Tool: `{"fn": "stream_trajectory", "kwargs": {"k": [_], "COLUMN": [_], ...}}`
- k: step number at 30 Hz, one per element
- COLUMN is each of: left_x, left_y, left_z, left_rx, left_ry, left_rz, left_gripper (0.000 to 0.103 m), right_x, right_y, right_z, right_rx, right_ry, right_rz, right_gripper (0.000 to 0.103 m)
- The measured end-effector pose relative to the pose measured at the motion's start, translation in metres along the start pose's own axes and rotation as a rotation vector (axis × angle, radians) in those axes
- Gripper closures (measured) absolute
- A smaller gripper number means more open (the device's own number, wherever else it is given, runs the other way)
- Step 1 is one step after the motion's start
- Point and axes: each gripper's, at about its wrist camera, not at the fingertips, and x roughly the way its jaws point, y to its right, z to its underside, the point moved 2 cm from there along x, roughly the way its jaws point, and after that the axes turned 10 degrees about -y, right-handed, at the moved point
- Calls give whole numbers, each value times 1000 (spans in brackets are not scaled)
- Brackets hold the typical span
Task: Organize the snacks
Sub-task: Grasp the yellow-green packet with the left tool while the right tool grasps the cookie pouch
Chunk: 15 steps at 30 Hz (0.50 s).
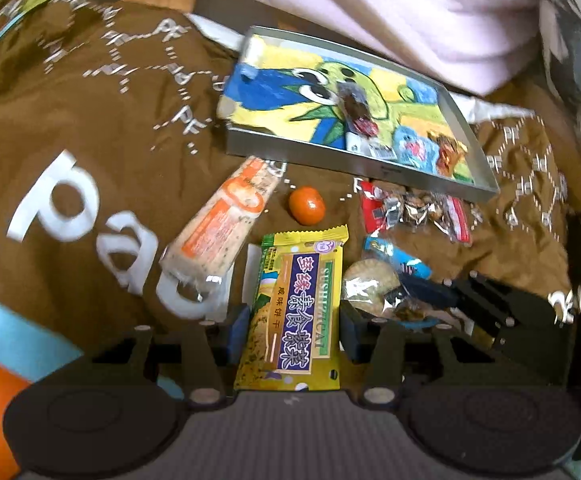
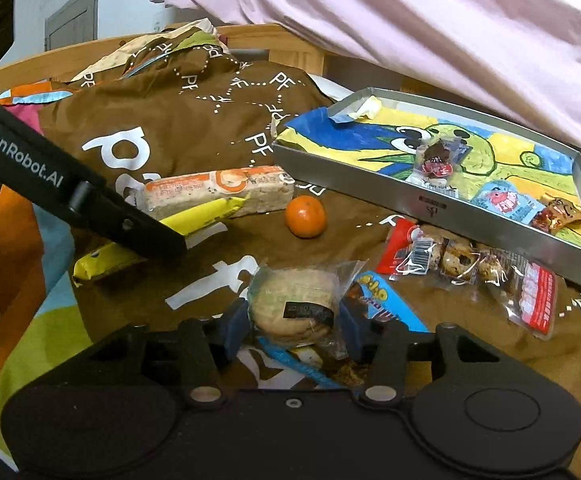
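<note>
L gripper (image 1: 294,326) over yellow pack (image 1: 294,312), contact unclear, red bag (image 2: 470,264) half under tray (image 2: 430,204)

black left gripper (image 1: 294,332) and right gripper (image 2: 294,322), blue-padded jaws, silver screws, white "genrobot.ai" lettering.

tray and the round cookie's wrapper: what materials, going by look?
Tray: looks like thin sheet metal, matte silver-grey, with crisp folded walls and a small stamped mark on the front wall; coated card can't be excluded. The picture lining its floor looks like printed or painted paper.

Round cookie's wrapper: clear glossy plastic film; the biscuit shows through, and it creases and glints at the sealed ends.
</note>
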Motion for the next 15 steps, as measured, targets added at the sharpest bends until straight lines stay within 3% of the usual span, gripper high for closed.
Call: {"fn": "stream_trajectory", "kwargs": {"k": [7,15], "left_x": [-9,-22], "left_y": [-1,16], "left_z": [13,2], "left_rx": [-12,-9], "left_ry": [48,130], "left_rz": [-39,-83], "left_gripper": [53,53], "right_x": [-16,-52], "right_y": [-13,-14], "right_z": [4,-5], "right_rx": [-86,-134], "right_ry": [39,154], "right_rz": [66,140], "right_gripper": [55,55]}}
